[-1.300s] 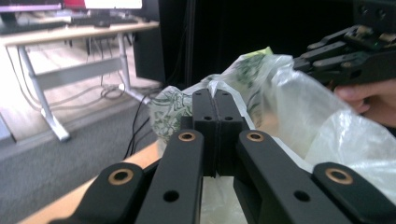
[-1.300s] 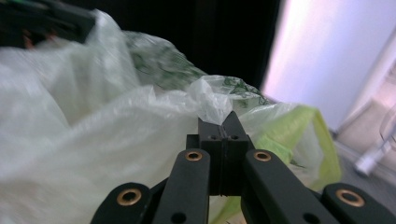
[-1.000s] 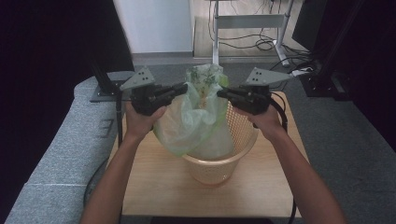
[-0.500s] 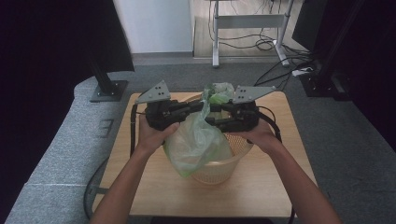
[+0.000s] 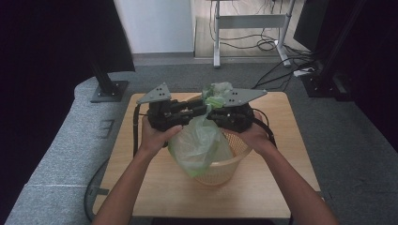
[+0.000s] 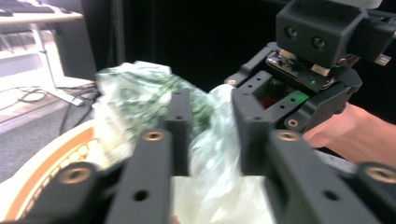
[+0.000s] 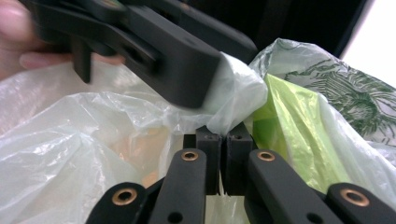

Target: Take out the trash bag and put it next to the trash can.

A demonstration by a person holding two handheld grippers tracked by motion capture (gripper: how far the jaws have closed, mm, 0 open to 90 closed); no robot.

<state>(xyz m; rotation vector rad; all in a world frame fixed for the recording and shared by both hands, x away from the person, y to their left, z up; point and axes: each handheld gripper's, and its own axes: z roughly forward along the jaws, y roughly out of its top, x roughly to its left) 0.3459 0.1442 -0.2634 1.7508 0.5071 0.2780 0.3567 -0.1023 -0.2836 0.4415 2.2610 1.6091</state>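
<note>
A pale green plastic bag point(image 5: 199, 140) sits in an orange basket point(image 5: 234, 159) on the wooden table point(image 5: 155, 187). Both grippers meet over the basket at the bag's gathered top. My left gripper point(image 5: 202, 109) comes in from the left and my right gripper point(image 5: 215, 112) from the right, tips almost touching. In the left gripper view the left gripper point(image 6: 211, 95) has bunched bag plastic point(image 6: 135, 93) between jaws standing a little apart, and the right gripper's body point(image 6: 299, 93) is close ahead. In the right gripper view my right gripper point(image 7: 223, 133) is pinched on a thin fold of the bag point(image 7: 299, 116).
The basket's orange rim point(image 6: 42, 163) lies below the left gripper. A grey sofa-like surface point(image 5: 61, 154) flanks the table's left side. A stand base point(image 5: 110, 89) and loose cables point(image 5: 277, 70) lie on the floor beyond the table.
The two grippers, spread wide a second ago with the bag's mouth stretched open, have swung together at the middle. The bag's top is now gathered into a bunch.
</note>
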